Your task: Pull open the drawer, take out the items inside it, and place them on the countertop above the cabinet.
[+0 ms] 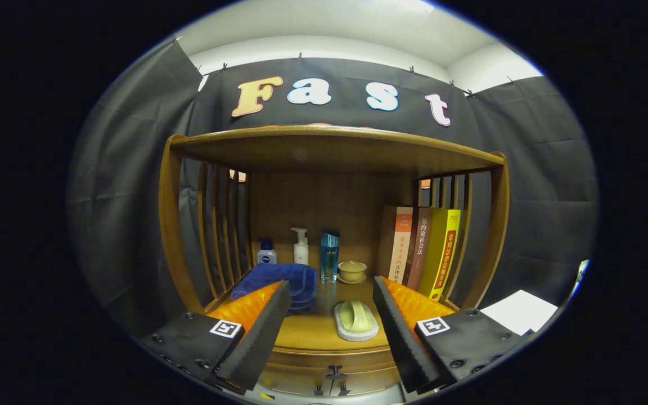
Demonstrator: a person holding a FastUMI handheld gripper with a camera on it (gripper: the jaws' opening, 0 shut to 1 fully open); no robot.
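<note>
Gripper (332,315) level, fingers spread wide and empty, facing the cabinet's countertop (313,332) above the shut drawer (332,379).

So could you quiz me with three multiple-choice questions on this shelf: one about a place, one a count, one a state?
1. Where does the soap dish sit?
A. between the fingers, on the countertop
B. on top of the books
C. inside the drawer

2. How many books stand upright?
A. one
B. three
C. six

3. How is the gripper?
A. shut on the towel
B. shut on a bottle
C. open, holding nothing

Answers: 1 A, it lies on the wood between the fingers. 2 B, three spines show. 3 C, the fingers stand wide apart; the blue towel lies beyond the left one.
</note>
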